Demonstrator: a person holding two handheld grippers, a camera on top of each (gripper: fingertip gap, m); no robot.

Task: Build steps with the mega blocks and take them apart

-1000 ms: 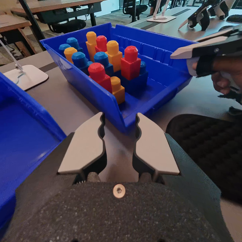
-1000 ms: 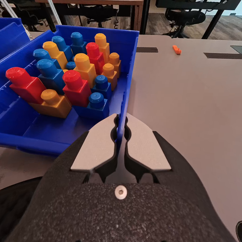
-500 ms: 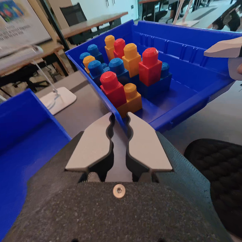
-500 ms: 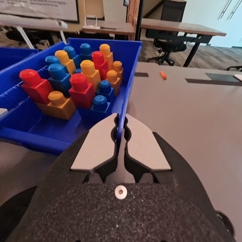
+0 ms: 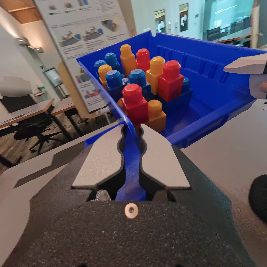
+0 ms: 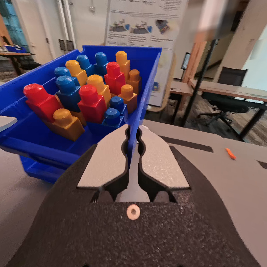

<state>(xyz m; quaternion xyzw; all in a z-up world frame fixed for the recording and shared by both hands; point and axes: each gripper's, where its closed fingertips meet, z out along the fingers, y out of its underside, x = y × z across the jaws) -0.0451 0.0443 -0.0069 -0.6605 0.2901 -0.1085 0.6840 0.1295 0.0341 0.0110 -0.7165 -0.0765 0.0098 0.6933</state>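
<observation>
The left gripper point(image 5: 132, 128) has its fingers closed on one side wall of the blue bin point(image 5: 213, 92), and the right gripper point(image 6: 133, 129) pinches the opposite wall, so the bin hangs tilted above the grey desk point(image 6: 216, 180). The mega blocks point(image 6: 92, 92), red, yellow and blue, stand stacked inside the bin toward its far end. Only the left wrist view shows the tip of the right gripper at the far right and a dark textured pad point(image 5: 258, 196) on the desk; only the right wrist view shows a small orange piece point(image 6: 230, 153) lying on the desk. Behind are a poster point(image 5: 89, 28) with pictures and unreadable text, wooden desks and black office chairs point(image 6: 226, 106).
</observation>
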